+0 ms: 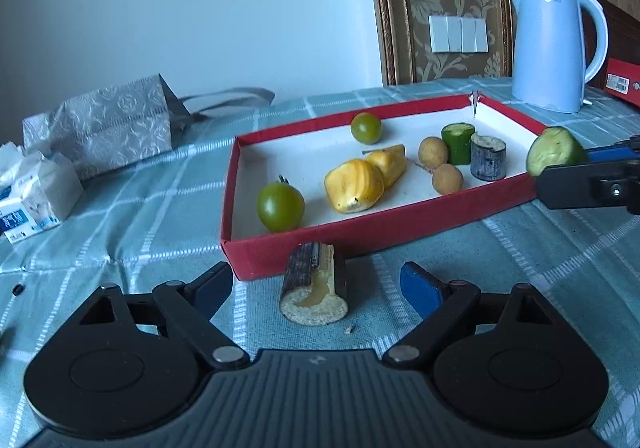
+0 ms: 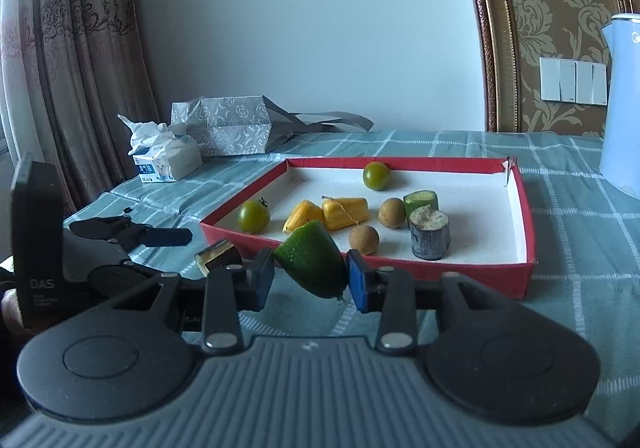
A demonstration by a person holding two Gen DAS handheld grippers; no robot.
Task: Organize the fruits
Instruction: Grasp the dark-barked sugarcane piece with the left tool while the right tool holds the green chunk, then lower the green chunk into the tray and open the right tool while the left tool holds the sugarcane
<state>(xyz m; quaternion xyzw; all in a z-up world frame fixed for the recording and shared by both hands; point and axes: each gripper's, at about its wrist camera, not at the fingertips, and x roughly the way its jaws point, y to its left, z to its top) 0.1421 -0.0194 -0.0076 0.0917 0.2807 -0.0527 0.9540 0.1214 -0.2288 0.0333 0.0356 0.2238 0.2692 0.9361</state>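
My right gripper is pinching a green cucumber piece between its blue pads, holding it off the checked tablecloth just in front of the near wall of the red tray; the left wrist view is showing that same piece with its pale cut face turned leftward, at the tray's right corner. My left gripper is sitting with its fingers spread wide, gripping nothing, and a sugarcane chunk is lying on the cloth between the two fingertips, apart from both, its far end touching or nearly touching the tray's outer wall. Inside the tray are lying two green tomatoes, two yellow jackfruit pods, two longans, a second cucumber piece standing upright, and another sugarcane stub just beside it. A pale blue kettle is standing behind the tray, a tissue pack and grey gift bag well off to the left.
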